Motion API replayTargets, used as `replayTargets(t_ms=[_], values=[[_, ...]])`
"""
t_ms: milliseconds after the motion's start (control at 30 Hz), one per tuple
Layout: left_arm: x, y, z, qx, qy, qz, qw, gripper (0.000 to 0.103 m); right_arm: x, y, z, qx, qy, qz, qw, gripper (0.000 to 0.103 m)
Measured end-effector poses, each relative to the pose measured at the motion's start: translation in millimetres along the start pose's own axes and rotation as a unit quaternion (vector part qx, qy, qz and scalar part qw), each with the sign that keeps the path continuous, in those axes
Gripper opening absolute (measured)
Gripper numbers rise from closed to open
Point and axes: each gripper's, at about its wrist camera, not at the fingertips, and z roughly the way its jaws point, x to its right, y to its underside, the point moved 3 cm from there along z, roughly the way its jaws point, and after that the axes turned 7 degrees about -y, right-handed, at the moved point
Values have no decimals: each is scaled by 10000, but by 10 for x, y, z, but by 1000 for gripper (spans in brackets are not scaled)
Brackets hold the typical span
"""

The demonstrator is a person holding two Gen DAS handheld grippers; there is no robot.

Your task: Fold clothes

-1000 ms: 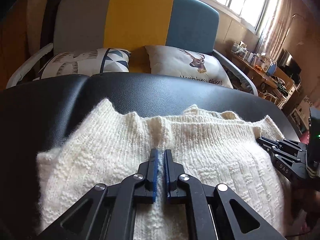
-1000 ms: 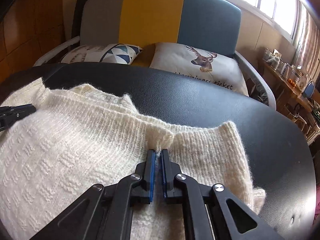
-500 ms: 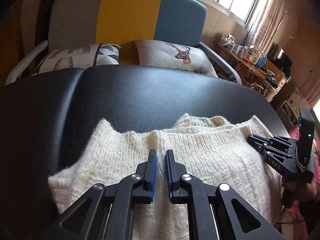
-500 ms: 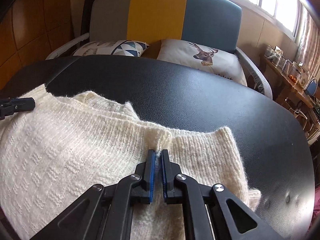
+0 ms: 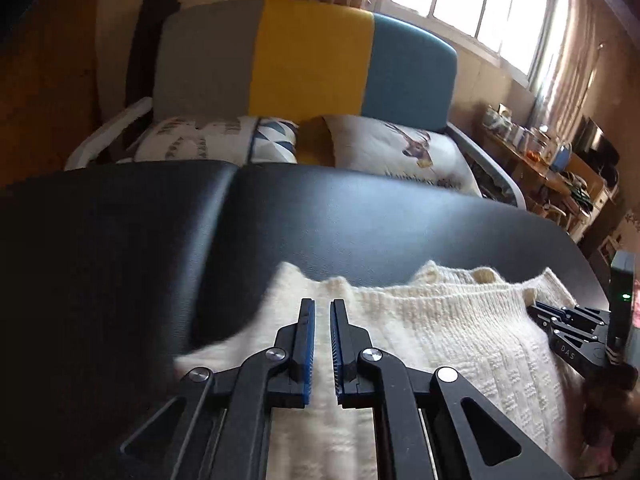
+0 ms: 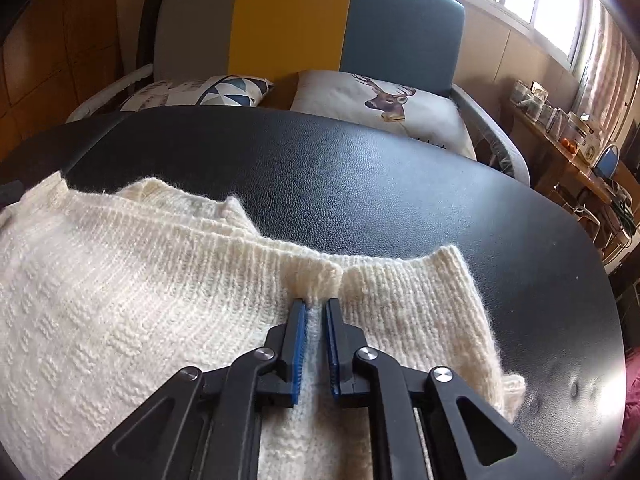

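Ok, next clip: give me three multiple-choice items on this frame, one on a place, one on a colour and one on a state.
1. The deer cushion lies on:
A the table
B the sofa seat
C the floor

2. The middle panel of the sofa back is:
A yellow
B red
C white

3. The sweater is:
A on a hanger
B rolled into a ball
C spread on the black table

Key:
1 B, it sits on the seat behind the table's far edge.
2 A, yellow stands between the grey and teal panels.
3 C, the cream knit lies flat across the tabletop.
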Motion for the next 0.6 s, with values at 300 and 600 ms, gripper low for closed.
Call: replayTargets(t_ms=[300,600], values=[[-524,317,-189,-440,551,-151,9974,10,-144,-205,-599,757,-320,65,9966,20],[-552,402,-233,-637,1428,-1146,9810,20,-1291,-416,-68,-402,-1633,-737,9830,22]])
